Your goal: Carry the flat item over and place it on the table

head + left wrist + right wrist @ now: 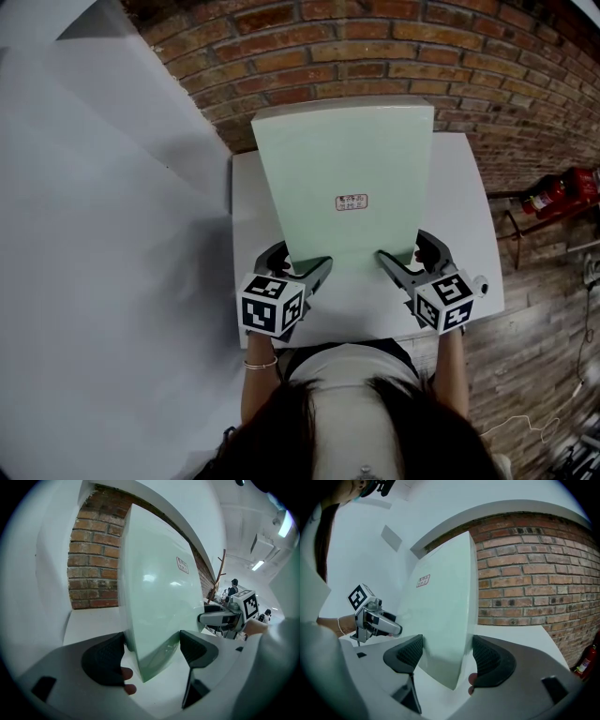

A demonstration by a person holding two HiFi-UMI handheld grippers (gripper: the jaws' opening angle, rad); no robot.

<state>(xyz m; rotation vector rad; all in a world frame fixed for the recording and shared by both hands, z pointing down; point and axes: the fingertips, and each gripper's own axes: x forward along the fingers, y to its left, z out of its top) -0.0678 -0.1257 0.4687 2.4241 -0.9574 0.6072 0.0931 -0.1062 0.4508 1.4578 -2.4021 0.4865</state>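
Note:
A pale green flat board point(347, 159) with a small red label point(352, 202) is held over the white table point(469, 234), leaning with its top edge toward the brick wall. My left gripper point(298, 262) is shut on its lower left corner, and my right gripper point(405, 251) is shut on its lower right corner. In the left gripper view the board point(159, 602) fills the gap of the left gripper point(152, 651), both pads against it. The right gripper view shows the board point(440, 620) pinched in the right gripper point(445, 656). I cannot tell whether the bottom edge touches the table.
A brick wall point(375, 47) stands right behind the table. A white wall panel point(94, 234) runs along the left. A red fire extinguisher point(553, 197) sits on the wooden floor point(534, 356) to the right. A wooden coat stand point(218, 573) stands farther off.

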